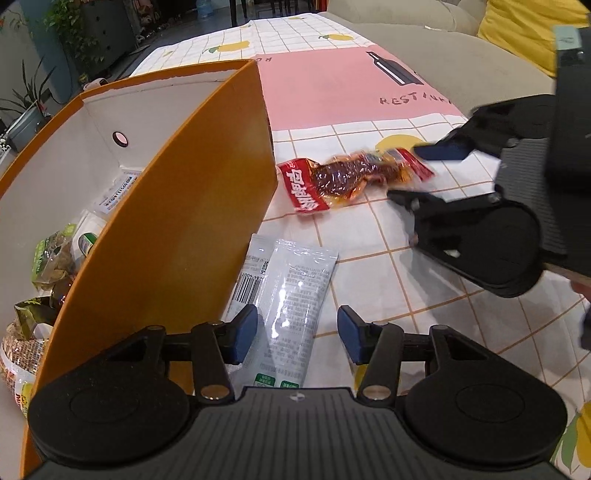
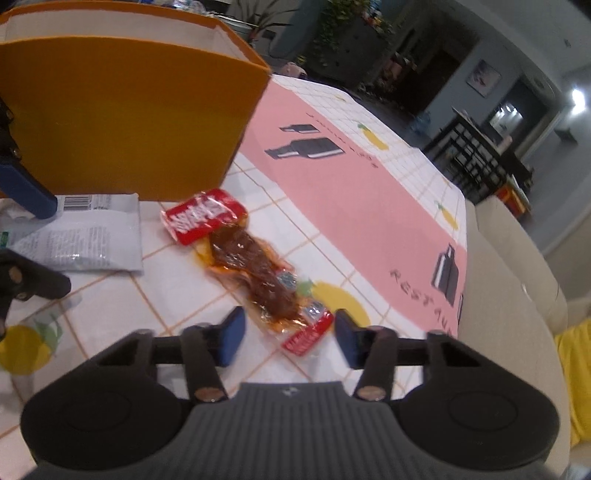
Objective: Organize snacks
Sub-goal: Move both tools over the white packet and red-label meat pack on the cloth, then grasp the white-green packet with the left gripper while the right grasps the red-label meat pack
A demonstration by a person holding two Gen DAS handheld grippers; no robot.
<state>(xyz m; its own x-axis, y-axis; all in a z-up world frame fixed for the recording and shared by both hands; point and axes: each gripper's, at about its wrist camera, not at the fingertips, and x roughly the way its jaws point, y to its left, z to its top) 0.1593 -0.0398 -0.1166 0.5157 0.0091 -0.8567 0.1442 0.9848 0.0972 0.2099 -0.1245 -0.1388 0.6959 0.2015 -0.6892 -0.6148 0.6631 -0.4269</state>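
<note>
A beige sofa fills the upper right of the left view, with a yellow cushion in the corner. Green plants stand at the upper left. In the right view, a black metal rack stands at the right and a bright lamp shines at the far right.

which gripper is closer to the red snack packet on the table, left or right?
Right. The right gripper straddles the near end of the red snack packet, pads not yet pressing. The left gripper sits further off, over the white packets beside the orange box.
</note>
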